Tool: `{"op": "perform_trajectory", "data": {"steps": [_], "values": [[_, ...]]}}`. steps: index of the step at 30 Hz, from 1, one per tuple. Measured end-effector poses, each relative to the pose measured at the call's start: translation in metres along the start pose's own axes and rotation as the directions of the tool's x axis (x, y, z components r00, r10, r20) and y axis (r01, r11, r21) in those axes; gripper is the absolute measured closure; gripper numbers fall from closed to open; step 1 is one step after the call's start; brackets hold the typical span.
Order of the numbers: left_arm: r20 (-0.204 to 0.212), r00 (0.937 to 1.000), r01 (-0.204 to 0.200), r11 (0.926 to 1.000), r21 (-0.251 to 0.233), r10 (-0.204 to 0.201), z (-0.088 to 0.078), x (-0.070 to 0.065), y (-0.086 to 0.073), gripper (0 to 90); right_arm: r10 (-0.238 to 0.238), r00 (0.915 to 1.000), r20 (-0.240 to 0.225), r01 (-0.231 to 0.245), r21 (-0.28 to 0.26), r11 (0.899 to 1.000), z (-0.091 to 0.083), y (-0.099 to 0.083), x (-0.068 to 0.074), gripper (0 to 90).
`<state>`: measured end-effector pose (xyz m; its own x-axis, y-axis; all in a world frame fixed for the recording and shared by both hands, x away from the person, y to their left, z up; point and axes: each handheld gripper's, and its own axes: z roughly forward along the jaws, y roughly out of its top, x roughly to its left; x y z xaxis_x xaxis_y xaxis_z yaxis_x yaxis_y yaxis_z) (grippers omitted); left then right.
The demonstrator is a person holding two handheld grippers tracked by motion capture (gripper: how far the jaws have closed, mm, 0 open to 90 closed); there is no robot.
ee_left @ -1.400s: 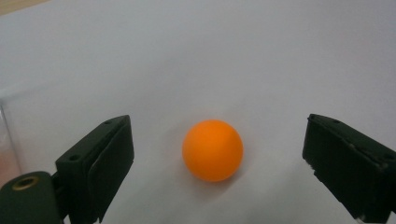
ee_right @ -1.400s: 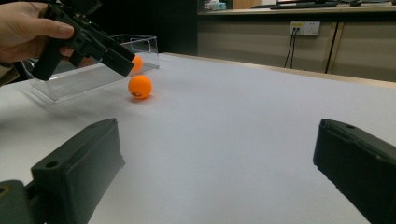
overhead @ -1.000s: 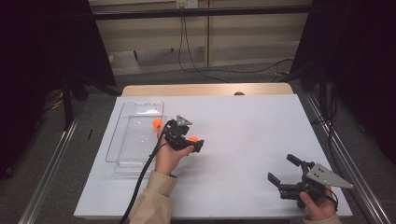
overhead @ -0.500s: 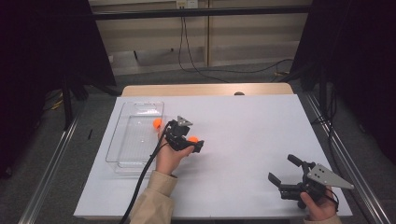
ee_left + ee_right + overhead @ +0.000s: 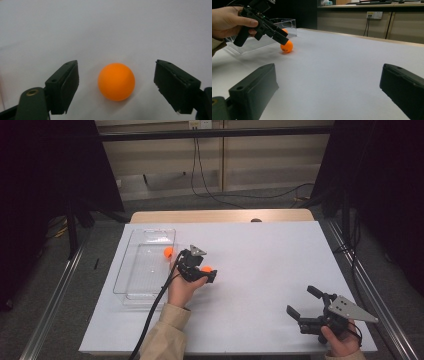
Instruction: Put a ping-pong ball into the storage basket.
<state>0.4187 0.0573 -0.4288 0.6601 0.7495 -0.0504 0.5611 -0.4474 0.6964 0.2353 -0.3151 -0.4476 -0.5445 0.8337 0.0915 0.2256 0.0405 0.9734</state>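
Note:
On the white table an orange ball lies between the jaws of my left gripper. A gap shows on each side of it, so the pads do not touch it. These jaws have just been closing around the ball. From above, the left gripper points down over this ball, just right of the tray. My right gripper rests open at the near right with nothing in it. Its own view looks across the table at the ball and the left gripper.
A clear plastic tray stands at the table's left with a second orange ball inside it near its right wall. The tray and that ball also appear in the right gripper view. A black cable trails from the left gripper toward the near edge.

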Motion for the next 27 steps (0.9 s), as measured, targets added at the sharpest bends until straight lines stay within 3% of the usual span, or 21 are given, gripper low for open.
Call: {"op": "perform_trajectory", "data": {"steps": [10,27], "values": [[0.001,1.0,-0.001,0.9999,0.01,0.001,0.005,0.0,-0.001,32.6,-0.003,1.0,-0.001,0.003,0.001,1.0,-0.001,0.0,0.0,0.7],[0.008,0.9999,-0.006,0.9992,0.041,0.006,0.012,-0.001,-0.004,41.9,-0.001,1.0,-0.003,0.001,0.001,1.0,-0.001,0.0,0.0,0.7]]}}
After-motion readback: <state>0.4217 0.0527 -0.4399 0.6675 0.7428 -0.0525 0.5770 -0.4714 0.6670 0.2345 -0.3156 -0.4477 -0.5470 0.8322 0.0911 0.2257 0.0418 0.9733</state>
